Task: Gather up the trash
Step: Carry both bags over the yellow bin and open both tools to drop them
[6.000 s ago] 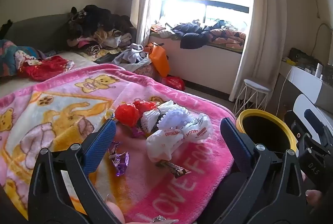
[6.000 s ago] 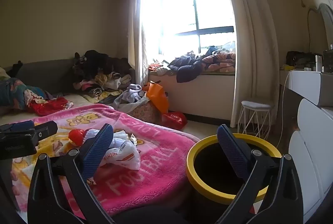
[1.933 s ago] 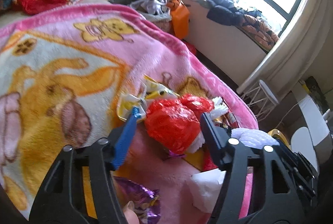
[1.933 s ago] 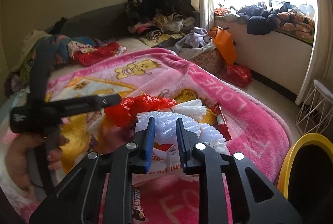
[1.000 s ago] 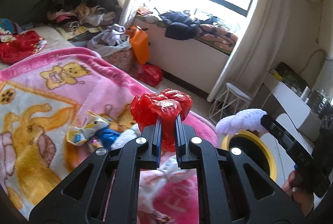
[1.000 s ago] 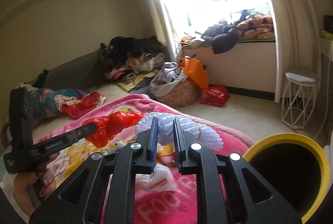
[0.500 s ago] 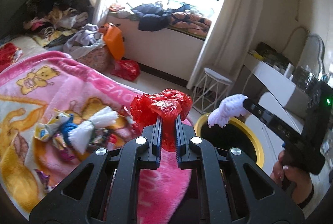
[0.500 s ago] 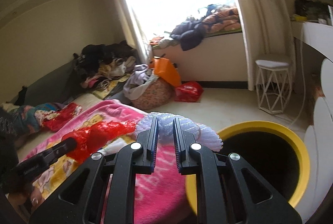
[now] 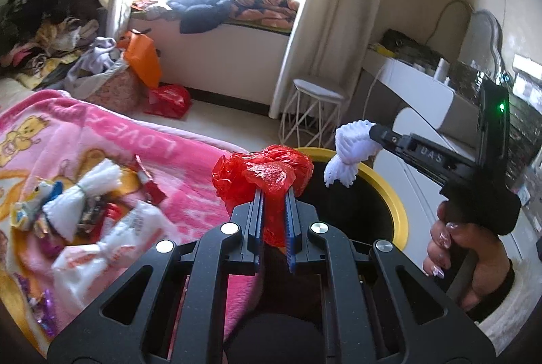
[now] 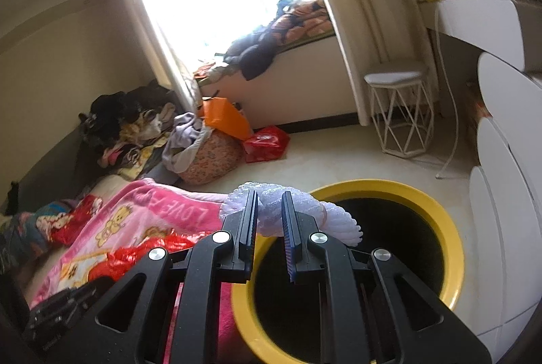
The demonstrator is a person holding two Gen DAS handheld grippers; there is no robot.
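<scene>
1. Covering the bed, a pink cartoon blanket (image 9: pixel 111 140) fills the left of the left wrist view; lettering runs along its edge. Its corner lies just beside the bin.
2. Black bin with yellow rim (image 10: pixel 450 249) stands on the floor at the bed's corner, mouth open upward, interior dark. In the left wrist view its rim (image 9: pixel 396 205) shows behind the red wad.
3. White wire-legged stool (image 10: pixel 399 113) stands by the curtain, well apart from the bin.
4. Right gripper (image 10: pixel 269 221): jaws close together, clamped on a white foam net (image 10: pixel 335 221), which bulges out on both sides of them. The net hangs over the near-left part of the bin's rim. From the left wrist view the same net (image 9: pixel 349 157) shows above the bin mouth, with the person's right hand (image 9: pixel 471 259) on the gripper handle.
5. Left gripper (image 9: pixel 274 221): jaws nearly together, clamped on a crumpled red plastic bag (image 9: pixel 264 177). The bag sits in front of the bin's near edge; whether it is over the opening, cannot tell.
6. Loose trash on the blanket: a second white foam net (image 9: pixel 81 198), a white printed wrapper (image 9: pixel 108 249), a red wrapper (image 9: pixel 149 184), purple foil (image 9: pixel 44 313) near the lower left edge.
</scene>
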